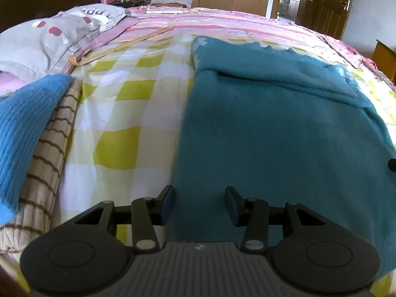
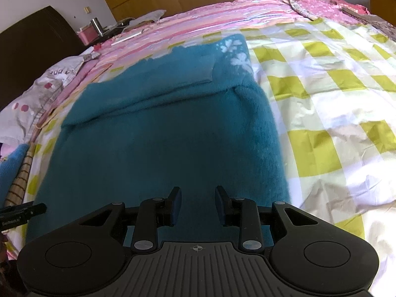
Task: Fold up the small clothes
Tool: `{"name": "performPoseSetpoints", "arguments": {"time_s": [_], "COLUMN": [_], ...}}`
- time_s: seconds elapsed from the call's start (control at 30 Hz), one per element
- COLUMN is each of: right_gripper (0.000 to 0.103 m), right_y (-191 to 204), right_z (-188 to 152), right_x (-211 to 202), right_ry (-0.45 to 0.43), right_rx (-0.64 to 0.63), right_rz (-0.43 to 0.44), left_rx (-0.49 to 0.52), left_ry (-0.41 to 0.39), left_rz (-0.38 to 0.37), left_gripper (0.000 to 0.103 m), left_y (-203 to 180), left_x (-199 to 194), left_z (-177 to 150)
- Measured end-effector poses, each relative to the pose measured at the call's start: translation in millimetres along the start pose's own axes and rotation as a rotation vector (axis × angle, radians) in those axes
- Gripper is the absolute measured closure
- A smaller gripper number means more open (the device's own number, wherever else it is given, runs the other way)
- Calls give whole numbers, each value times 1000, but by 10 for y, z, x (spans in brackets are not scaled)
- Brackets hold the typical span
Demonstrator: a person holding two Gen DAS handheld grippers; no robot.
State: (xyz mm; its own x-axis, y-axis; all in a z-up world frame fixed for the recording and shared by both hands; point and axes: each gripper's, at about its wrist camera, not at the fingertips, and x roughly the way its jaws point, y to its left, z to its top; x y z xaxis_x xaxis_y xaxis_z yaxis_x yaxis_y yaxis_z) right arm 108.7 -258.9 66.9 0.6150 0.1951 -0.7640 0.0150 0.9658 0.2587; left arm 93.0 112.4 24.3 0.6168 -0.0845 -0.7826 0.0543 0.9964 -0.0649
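Observation:
A teal fuzzy sweater [image 1: 284, 123] lies flat on the yellow-checked bedsheet [image 1: 128, 113], with a sleeve folded across its far part. It also shows in the right wrist view [image 2: 160, 136], with white flower prints near its far right corner. My left gripper [image 1: 199, 204] is open and empty, hovering over the sweater's near left edge. My right gripper [image 2: 198, 204] is open and empty over the sweater's near right part. The tip of the left gripper [image 2: 22, 212] shows at the left edge of the right wrist view.
A bright blue knit [image 1: 22, 128] lies on a beige brown-striped garment [image 1: 47, 163] at the left. A grey pillow [image 1: 49, 39] and pink striped quilt [image 1: 222, 22] lie beyond. The checked sheet [image 2: 321, 113] spreads right of the sweater. A wardrobe and nightstand clutter stand behind.

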Motion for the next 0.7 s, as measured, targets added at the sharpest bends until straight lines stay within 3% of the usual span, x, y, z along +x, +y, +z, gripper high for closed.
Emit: {"name": "performPoseSetpoints", "arguments": {"time_s": [0.7], "right_gripper": [69], "right_y": [-63], "right_z": [-225], "right_x": [-177], "right_ry": [25], "right_rx": [-6], "right_rz": [-2], "left_rx": [64], "left_ry": [31], "left_rz": [28], "left_gripper": [51], "left_y": [-117], "left_x": [-133], "left_z": [-113]}}
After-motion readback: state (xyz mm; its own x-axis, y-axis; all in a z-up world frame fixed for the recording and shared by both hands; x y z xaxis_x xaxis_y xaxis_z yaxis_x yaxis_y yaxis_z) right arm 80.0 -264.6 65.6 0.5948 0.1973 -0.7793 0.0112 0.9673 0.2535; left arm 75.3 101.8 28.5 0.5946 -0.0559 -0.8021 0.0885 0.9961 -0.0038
